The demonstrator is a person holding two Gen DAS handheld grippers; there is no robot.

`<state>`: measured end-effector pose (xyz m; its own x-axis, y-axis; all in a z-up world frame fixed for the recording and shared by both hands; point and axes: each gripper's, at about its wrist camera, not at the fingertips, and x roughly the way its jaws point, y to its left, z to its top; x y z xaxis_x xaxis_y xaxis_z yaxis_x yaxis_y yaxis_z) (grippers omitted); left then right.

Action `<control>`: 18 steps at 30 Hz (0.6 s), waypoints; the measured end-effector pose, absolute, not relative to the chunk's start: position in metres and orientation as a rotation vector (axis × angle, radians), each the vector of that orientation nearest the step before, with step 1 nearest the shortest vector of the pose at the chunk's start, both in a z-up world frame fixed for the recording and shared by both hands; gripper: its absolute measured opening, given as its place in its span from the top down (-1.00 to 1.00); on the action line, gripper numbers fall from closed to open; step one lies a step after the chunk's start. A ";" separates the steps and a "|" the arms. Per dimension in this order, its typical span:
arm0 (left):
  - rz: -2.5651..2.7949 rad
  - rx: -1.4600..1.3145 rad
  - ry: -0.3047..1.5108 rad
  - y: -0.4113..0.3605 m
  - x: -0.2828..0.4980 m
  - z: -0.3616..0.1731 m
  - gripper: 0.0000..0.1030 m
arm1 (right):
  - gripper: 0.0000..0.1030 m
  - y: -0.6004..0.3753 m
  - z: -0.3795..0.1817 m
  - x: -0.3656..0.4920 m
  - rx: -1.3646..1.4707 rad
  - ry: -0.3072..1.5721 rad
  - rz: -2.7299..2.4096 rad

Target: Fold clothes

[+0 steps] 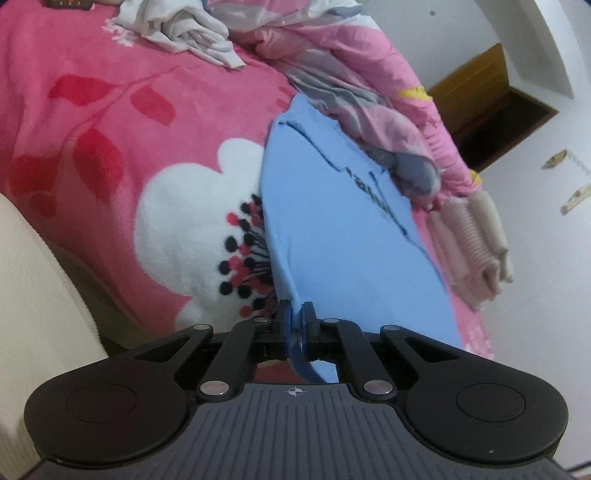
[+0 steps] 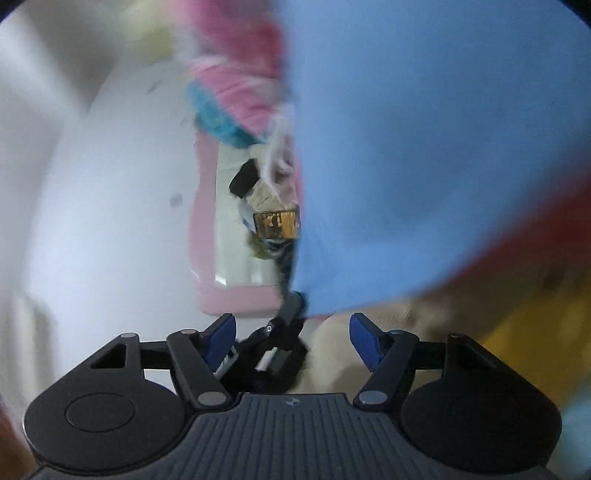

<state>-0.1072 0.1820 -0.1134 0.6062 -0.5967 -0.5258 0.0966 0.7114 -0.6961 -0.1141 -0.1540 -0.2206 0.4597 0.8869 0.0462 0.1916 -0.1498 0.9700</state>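
- A light blue shirt (image 1: 332, 229) is seen spread on a pink blanket (image 1: 110, 147) with a big white flower on it.
- The shirt looks smooth and flat, with a dark seam line and some dark letters near the collar end.
- A corner of the shirt is pinched tight by the left gripper (image 1: 297, 325); its jaws are closed on the cloth.
- A crumpled pink quilt (image 1: 369, 74) is laid over the far edge of the shirt.
- White clothes (image 1: 177, 29) are piled farther back, and folded pale clothes (image 1: 472, 251) are seen beside the shirt.
- In the blurred right view, the shirt (image 2: 424, 147) is seen hanging close by.
- The right gripper (image 2: 291, 341) is held with jaws wide, and nothing is gripped by them.
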 end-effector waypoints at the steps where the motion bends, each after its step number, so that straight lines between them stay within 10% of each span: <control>1: -0.441 -0.675 0.828 0.182 -0.107 -0.113 0.93 | -0.54 -0.148 -0.233 -0.113 1.711 0.985 0.792; 7: -0.454 -0.682 0.820 0.181 -0.108 -0.113 0.93 | -0.54 -0.131 -0.259 -0.102 1.896 0.988 0.733; 18: -0.504 -0.780 0.840 0.193 -0.103 -0.124 0.92 | 0.68 -0.117 -0.261 -0.088 1.897 1.026 0.772</control>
<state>-0.1032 0.1933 -0.1245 0.5795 -0.6693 -0.4650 0.0950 0.6221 -0.7771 -0.0882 -0.1167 -0.2609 0.4788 0.8688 0.1263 0.3620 -0.3264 0.8732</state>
